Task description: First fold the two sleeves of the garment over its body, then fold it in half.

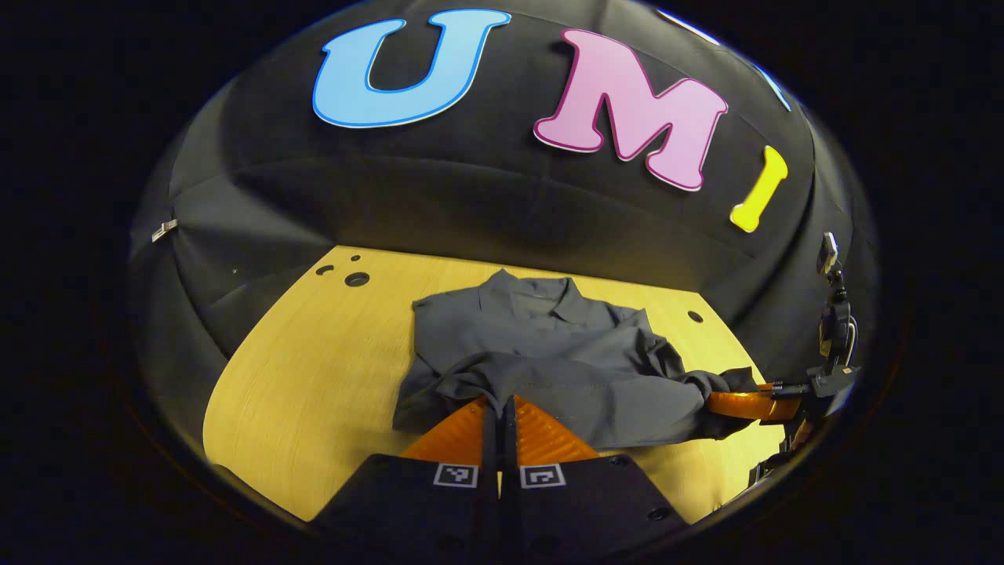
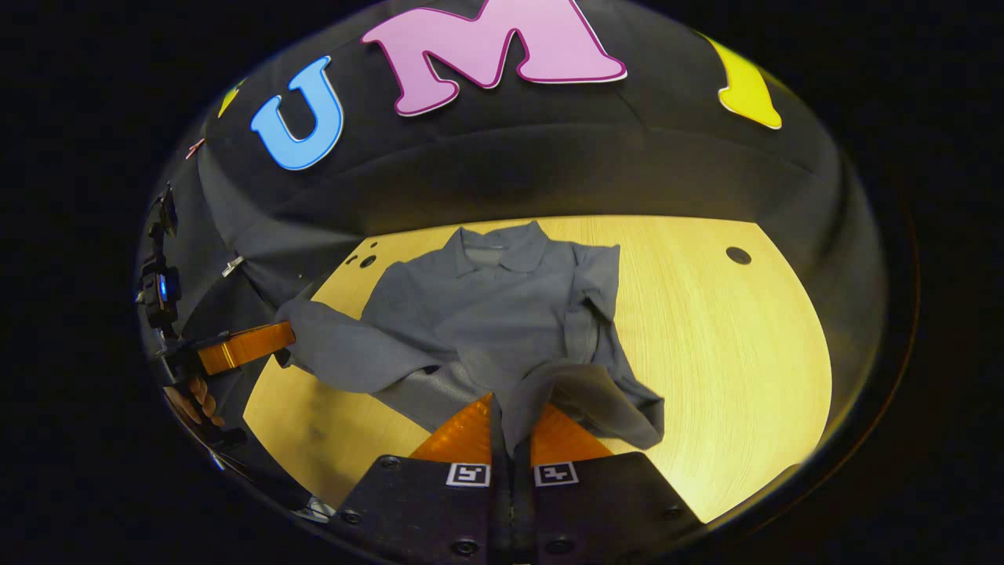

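A grey collared shirt (image 1: pixel 541 345) lies on the wooden table (image 1: pixel 314 369), collar toward the far wall. In the left gripper view my left gripper (image 1: pixel 500 404) is shut on the cuff of one sleeve (image 1: pixel 463 380), lifted over the shirt's lower left part. Off to the right, the right gripper (image 1: pixel 718 400) pinches the other sleeve (image 1: pixel 694 384). In the right gripper view my right gripper (image 2: pixel 511 408) is shut on that sleeve (image 2: pixel 580 392), which drapes over its fingers near the shirt (image 2: pixel 486 306). The left gripper (image 2: pixel 286 336) holds its sleeve (image 2: pixel 345 353) stretched out to the left.
The table (image 2: pixel 722 337) has small round holes near its far corners (image 1: pixel 357 278) (image 2: pixel 737 255). Bare wood lies on both sides of the shirt. A hand (image 2: pixel 196 400) grips the left gripper's handle. The black cloth wall rises right behind the table.
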